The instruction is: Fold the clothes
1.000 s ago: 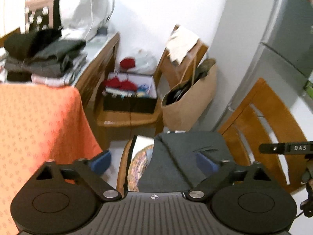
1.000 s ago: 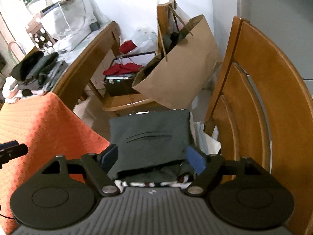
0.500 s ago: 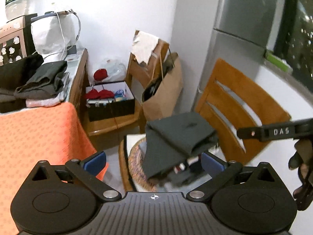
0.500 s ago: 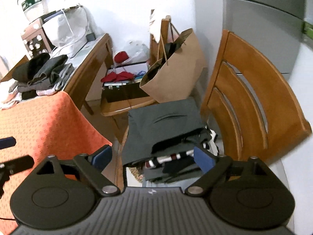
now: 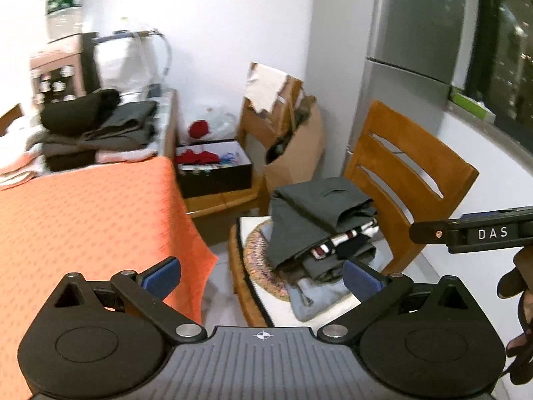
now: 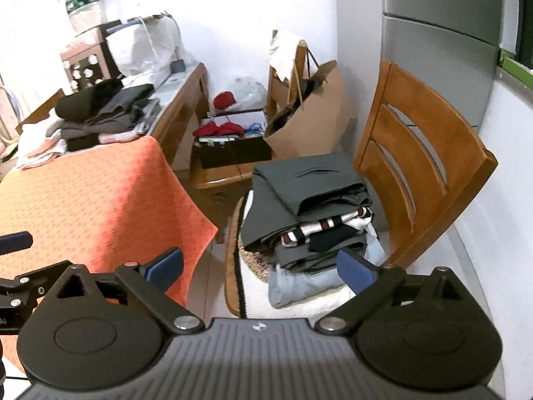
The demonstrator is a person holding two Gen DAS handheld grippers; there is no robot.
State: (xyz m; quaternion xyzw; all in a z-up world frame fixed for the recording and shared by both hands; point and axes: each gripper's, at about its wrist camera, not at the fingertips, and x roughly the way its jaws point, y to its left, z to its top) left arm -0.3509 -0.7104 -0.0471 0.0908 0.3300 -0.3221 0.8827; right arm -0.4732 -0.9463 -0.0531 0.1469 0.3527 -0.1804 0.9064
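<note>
On the wooden slat-backed chair (image 6: 423, 153) the stack of folded clothes (image 6: 309, 213), topped by dark grey folded trousers (image 5: 313, 210), sat just beyond my tongs. I judged the next step was to fetch a fresh garment and spread it flat on the orange-clothed counter (image 5: 83, 213), squaring the edges before any fold. My left tongs (image 5: 261, 278) and right tongs (image 6: 260, 266) both stood wide apart, gripping and touching nothing.

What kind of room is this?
Probably a home dining corner or kitchen: a fridge, a wooden chair stacked with folded clothes, and a table with an orange cloth.
</note>
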